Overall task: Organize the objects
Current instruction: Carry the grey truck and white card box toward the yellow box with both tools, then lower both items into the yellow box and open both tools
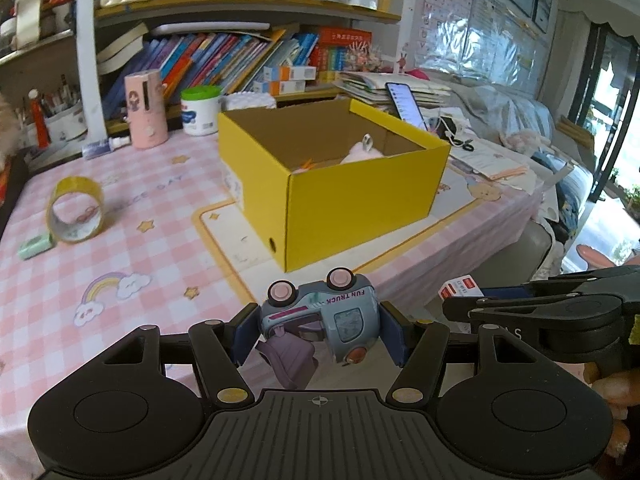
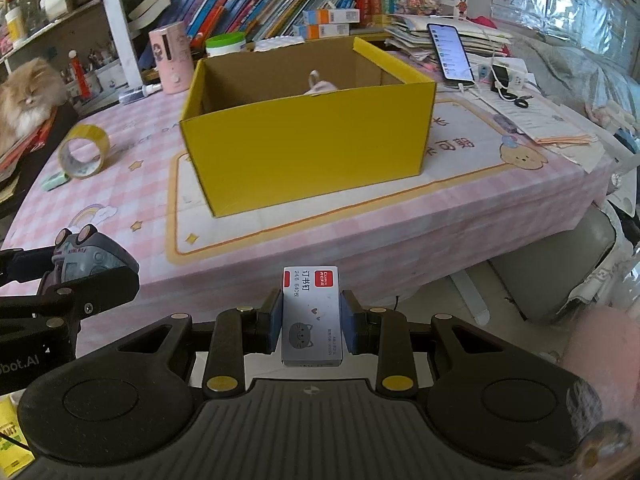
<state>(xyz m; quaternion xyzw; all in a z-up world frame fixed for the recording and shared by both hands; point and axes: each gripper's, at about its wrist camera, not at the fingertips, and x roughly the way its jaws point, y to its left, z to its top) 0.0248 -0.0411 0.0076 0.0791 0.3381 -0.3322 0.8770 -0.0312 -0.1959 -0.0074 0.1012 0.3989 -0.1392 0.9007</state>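
My left gripper [image 1: 320, 330] is shut on a blue toy truck [image 1: 324, 314] with pink wheels, held upside down near the table's front edge; the truck also shows in the right wrist view [image 2: 86, 258]. My right gripper [image 2: 311, 322] is shut on a small grey staple box [image 2: 311, 316] with a cat drawing, held off the table's front edge; it shows at the right of the left wrist view [image 1: 460, 290]. An open yellow cardboard box [image 1: 360, 196] [image 2: 308, 148] stands ahead on the pink checked table, with a pink item [image 1: 362, 154] inside.
A roll of yellow tape [image 1: 74, 210] [image 2: 84, 152] and a green eraser [image 1: 35, 246] lie at the table's left. A pink canister [image 1: 146, 110], a white tub [image 1: 200, 110], a phone [image 2: 450, 52], papers and bookshelves stand behind the box. A cat [image 2: 28, 96] lies at far left.
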